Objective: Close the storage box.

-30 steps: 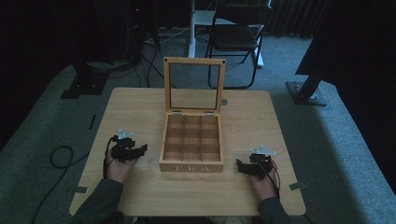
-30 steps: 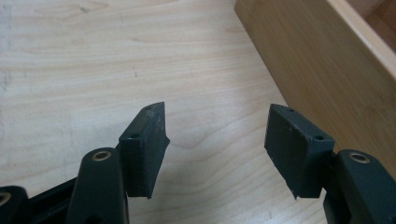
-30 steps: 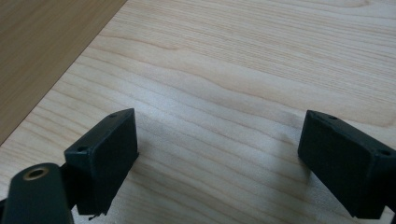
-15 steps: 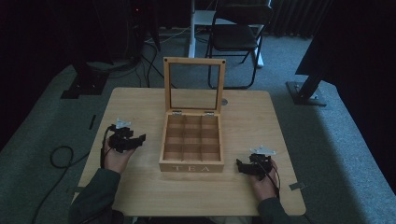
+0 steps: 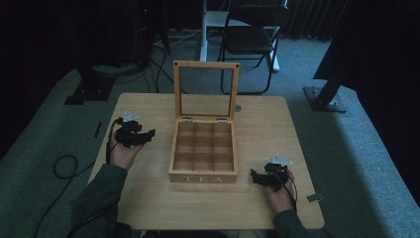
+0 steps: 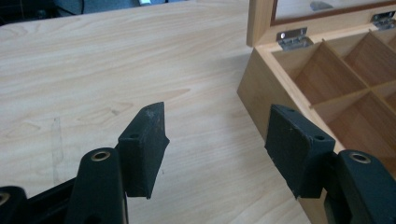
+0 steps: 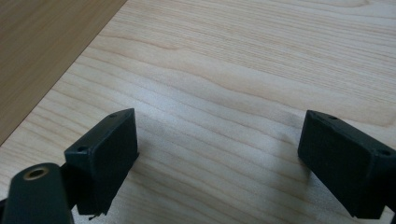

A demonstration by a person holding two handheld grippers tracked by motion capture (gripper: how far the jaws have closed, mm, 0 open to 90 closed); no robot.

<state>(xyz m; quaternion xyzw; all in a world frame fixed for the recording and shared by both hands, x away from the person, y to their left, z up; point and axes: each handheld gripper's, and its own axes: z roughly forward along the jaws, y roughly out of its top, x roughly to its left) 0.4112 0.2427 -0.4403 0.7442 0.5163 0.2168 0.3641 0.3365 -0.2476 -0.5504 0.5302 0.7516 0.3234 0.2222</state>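
A wooden tea box (image 5: pixel 203 151) marked TEA stands open at the table's middle, its glass lid (image 5: pixel 205 91) upright and its compartments empty. My left gripper (image 5: pixel 146 134) is held left of the box, jaws pointing at its left wall. In the left gripper view this gripper (image 6: pixel 217 135) is open with nothing between its pads, and the box (image 6: pixel 327 79) lies just ahead to the right. My right gripper (image 5: pixel 255 177) rests near the box's front right corner. In the right gripper view it (image 7: pixel 217 156) is open over bare wood, with the box wall (image 7: pixel 42 51) at the upper left.
The light wooden table (image 5: pixel 267 129) stands on grey carpet. Behind it are a folding chair (image 5: pixel 252 39), a white post (image 5: pixel 203 25) and dark stands (image 5: pixel 91 84). A cable (image 5: pixel 64 166) loops on the floor at left. A small grey tag (image 5: pixel 315 198) lies near the front right corner.
My left gripper has moved away from the person, farther up the table beside the box's left wall. The right gripper has stayed put.
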